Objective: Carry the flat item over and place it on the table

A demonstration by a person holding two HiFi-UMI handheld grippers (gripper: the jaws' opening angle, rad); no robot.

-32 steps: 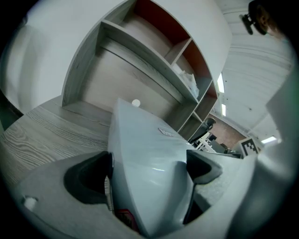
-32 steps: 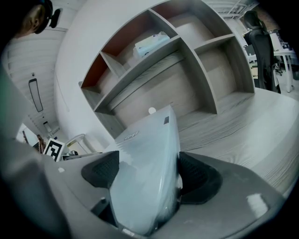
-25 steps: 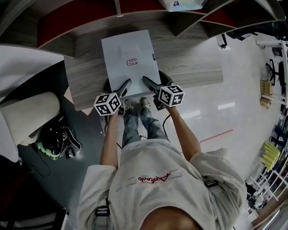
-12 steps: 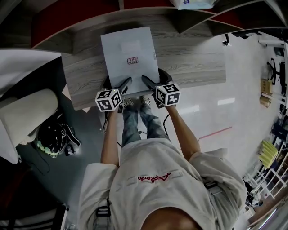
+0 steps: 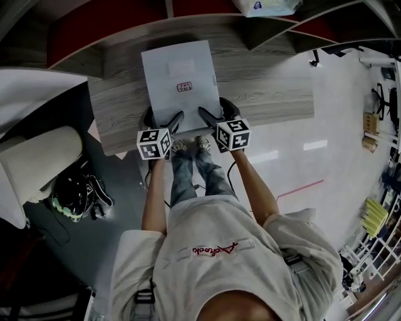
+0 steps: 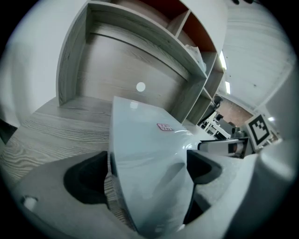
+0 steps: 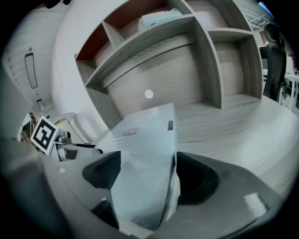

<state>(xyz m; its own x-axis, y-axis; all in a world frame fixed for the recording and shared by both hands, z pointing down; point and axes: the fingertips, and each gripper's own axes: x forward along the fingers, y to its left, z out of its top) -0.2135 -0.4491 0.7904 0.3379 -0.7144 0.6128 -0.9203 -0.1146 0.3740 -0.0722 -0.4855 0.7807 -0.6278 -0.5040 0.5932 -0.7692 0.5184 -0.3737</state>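
Note:
The flat item (image 5: 178,81) is a white, plastic-wrapped panel with a small red label. In the head view it lies lengthwise over the grey wooden table (image 5: 269,94), its near edge at the table's front. My left gripper (image 5: 177,116) is shut on its near left corner and my right gripper (image 5: 202,113) on its near right corner. In the left gripper view the flat item (image 6: 149,149) fills the gap of the left gripper (image 6: 149,175). In the right gripper view the flat item (image 7: 147,158) sits clamped in the right gripper (image 7: 145,179). I cannot tell whether it rests on the table.
A wooden shelf unit (image 5: 125,34) with red back panels rises behind the table, with a white packet (image 5: 260,6) on a shelf. A helmet (image 5: 72,197) and a pale cushion (image 5: 37,163) lie on the floor to the left. The person's feet (image 5: 188,145) stand at the table's front edge.
Both grippers and the flat item have shifted only slightly over the table. The left gripper's marker cube has drawn a little nearer the right one. Both grips are unchanged.

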